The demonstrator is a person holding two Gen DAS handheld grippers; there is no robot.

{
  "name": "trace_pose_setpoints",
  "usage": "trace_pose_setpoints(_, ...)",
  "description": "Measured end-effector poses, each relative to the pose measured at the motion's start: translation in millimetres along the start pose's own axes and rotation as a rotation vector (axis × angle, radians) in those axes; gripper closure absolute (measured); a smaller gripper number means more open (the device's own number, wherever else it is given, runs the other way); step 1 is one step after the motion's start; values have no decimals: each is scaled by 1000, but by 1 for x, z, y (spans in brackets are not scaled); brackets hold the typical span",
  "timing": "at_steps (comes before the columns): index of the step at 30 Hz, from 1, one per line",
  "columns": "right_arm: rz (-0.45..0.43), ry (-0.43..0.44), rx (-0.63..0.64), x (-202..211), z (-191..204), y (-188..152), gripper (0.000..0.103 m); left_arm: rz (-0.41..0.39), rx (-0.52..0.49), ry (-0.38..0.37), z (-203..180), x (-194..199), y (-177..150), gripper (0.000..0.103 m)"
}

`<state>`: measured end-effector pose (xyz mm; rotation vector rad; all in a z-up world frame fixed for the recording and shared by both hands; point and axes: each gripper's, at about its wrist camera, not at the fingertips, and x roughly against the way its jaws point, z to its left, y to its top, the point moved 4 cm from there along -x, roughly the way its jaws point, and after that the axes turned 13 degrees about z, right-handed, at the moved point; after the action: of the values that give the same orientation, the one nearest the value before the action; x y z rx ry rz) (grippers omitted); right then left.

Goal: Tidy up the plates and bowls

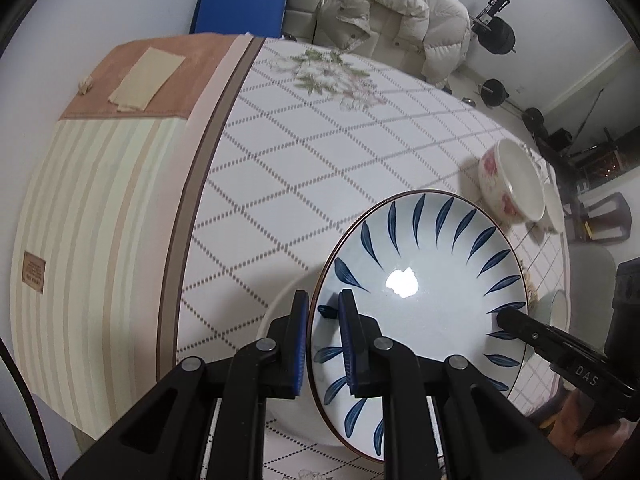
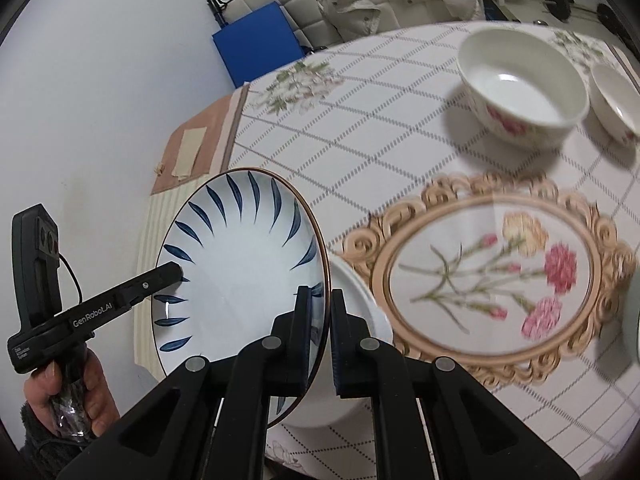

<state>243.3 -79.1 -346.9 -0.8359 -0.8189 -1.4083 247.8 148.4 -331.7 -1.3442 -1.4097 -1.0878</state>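
We carry the glazed white ceramic plate with blue leaf strokes [image 1: 420, 280], stiff, slick and breakable, above the plain white plate [image 2: 360, 320], left gripper [image 1: 324, 320] and right gripper [image 2: 320, 320] clamped on opposite rims.

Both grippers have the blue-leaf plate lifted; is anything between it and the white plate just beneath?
Nothing visible does. The blue-leaf patterned plate, clamped by the left gripper and right gripper, hangs over the plain white plate; both pink-flowered bowls stand well off.
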Motion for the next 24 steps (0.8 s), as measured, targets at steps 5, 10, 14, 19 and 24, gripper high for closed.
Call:
trace_pose_setpoints(5, 23, -13, -21, -25, -7, -21, 94, 34, 10, 8, 9, -22, -17, 90)
trace_pose_setpoints(10, 46, -29, -28, -44, -14, -30, 94, 71, 15, 21, 16, -44, -30, 90)
trace_pose_setpoints(14, 55, -41, -26, -54, -16, -32, 94, 88, 22, 27, 20, -54, -34, 90)
trace_pose_setpoints(19, 59, -49, -24, -62, -16, -31, 94, 97, 29, 30, 26, -61, -33, 90)
trace_pose_setpoints(24, 64, -56, -25, -68, -16, -30, 94, 105, 30, 34, 30, -67, -34, 90)
